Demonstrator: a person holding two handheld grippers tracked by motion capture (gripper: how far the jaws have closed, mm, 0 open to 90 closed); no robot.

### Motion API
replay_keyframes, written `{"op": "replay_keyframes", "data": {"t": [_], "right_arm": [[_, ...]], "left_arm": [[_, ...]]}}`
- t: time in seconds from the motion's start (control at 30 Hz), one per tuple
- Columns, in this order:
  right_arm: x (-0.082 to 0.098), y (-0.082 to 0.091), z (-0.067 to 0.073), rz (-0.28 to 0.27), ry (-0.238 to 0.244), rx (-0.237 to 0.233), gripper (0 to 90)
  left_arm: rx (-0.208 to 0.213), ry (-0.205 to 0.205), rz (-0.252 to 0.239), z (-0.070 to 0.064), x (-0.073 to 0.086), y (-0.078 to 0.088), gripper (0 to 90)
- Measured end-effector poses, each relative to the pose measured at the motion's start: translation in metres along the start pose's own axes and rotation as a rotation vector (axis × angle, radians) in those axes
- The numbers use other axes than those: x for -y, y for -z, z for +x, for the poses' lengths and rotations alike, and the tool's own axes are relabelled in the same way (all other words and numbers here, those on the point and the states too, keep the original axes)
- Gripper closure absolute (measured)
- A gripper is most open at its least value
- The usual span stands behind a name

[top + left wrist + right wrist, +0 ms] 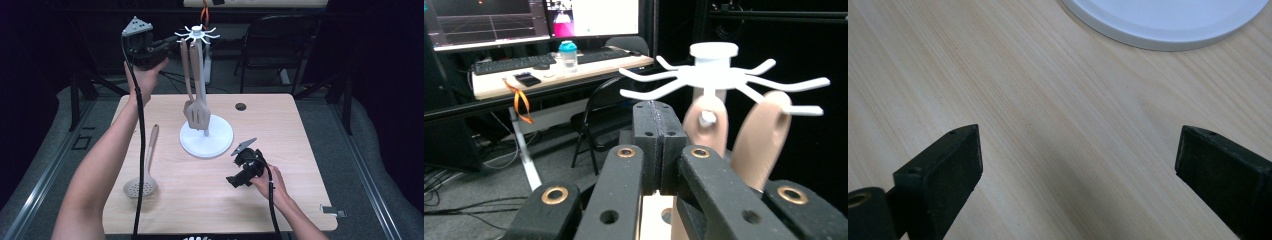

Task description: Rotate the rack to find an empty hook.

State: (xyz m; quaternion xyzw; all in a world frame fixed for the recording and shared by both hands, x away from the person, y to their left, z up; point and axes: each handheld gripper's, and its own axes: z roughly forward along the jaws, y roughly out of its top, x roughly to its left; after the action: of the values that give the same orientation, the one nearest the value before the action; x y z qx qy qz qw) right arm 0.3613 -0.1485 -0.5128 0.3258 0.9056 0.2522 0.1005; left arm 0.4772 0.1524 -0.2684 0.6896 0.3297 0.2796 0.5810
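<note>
left gripper (172,44) is up high beside the top of the white utensil stand (206,140), jaws clenched tight together with nothing between them, as the left gripper view makes plain. just past its tip sit the stand's hook arms (724,75), and two tan utensils hang there: a slotted spatula (196,112) and a second handle (705,125) next to it, both dangling over the round base. right gripper (239,176) rests low on the surface near the front, jaws spread wide and released, bare wood between them and the rim of the base (1168,30) ahead. one tan skimmer spoon (142,184) is lying flat on the surface at the left, well apart from both grippers, so it looks like the hanging job has that one left to go. now the risks: that clenched gripper is very close to the hook arms, and a careless pull back could clip one and rock the stand, or set the hanging utensils swinging off their hooks. the cable (141,150) trailing down from the left gripper runs right past the skimmer's handle, so a snag there could drag the spoon toward the edge. and the handle lies flat on the wood, so a shallow pinch could slip off.
</note>
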Motion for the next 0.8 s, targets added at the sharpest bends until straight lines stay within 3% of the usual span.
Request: {"op": "replay_keyframes", "data": {"t": [0.37,0.5,0.8], "right_arm": [[-0.001,0.000,0.001,0.009,0.009,0.006,4.7],[-0.001,0.000,0.000,0.009,0.008,0.006,4.8],[-0.001,0.000,0.001,0.012,0.008,0.006,4.9]], "left_arm": [[0.055,-0.009,-0.017,-0.009,0.009,0.012,90.0],[0.062,-0.042,-0.021,-0.015,0.006,0.015,90.0],[0.043,-0.058,-0.031,-0.018,-0.001,0.012,90.0]]}}
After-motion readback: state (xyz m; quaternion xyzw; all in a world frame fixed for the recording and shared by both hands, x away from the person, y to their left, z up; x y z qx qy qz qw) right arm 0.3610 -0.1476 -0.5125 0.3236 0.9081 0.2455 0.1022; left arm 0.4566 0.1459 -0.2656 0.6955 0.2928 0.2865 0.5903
